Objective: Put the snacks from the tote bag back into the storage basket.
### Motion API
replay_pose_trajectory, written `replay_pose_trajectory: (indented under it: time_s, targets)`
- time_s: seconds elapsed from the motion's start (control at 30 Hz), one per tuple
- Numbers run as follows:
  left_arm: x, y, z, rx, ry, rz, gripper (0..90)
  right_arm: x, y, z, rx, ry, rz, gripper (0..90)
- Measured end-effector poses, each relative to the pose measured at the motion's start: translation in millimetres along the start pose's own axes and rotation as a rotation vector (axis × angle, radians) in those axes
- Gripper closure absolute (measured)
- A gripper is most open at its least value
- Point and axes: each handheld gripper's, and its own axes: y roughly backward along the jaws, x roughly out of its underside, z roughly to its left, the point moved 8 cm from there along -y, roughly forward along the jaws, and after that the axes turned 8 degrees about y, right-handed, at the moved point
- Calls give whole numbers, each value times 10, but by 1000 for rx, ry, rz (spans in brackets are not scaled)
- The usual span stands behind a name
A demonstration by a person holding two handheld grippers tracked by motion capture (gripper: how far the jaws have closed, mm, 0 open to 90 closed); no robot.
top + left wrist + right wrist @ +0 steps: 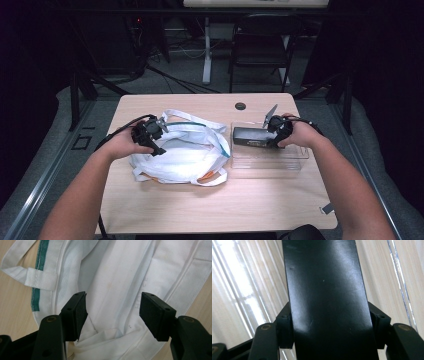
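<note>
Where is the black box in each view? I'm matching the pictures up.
High view: the black box lies right of centre in the clear tray, at the right gripper.
Right gripper view: it runs up the middle, between the jaws.
Left gripper view: looks onto the white bag.
Shared landmark: the wooden tabletop.
</note>
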Motion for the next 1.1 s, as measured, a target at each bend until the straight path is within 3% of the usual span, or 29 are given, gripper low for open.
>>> replay_pose_trajectory:
  time_s: [0.17, 0.23, 0.27, 0.47, 0.8, 1.1]
  targets:
    - [4, 6, -10, -7, -3, -2, 383, 7, -54, -37, 18, 6, 14, 362]
    - [17, 6, -22, -3, 1, 2, 383, -2, -90, -28, 18, -17, -5, 359]
    - [33, -1, -22, -8, 2, 3, 382, 14, -92, -52, 20, 10, 26, 358]
    - [78, -11, -29, -12, 11, 11, 383, 18, -112, -54, 28, 5, 46, 354]
    - [135, -2, -40, -18, 27, 9, 382, 1, -148, -53, 49, 4, 35, 348]
    - [198, 18, -49, -22, 35, 10, 382, 1, -133, -65, 61, 20, 59, 339]
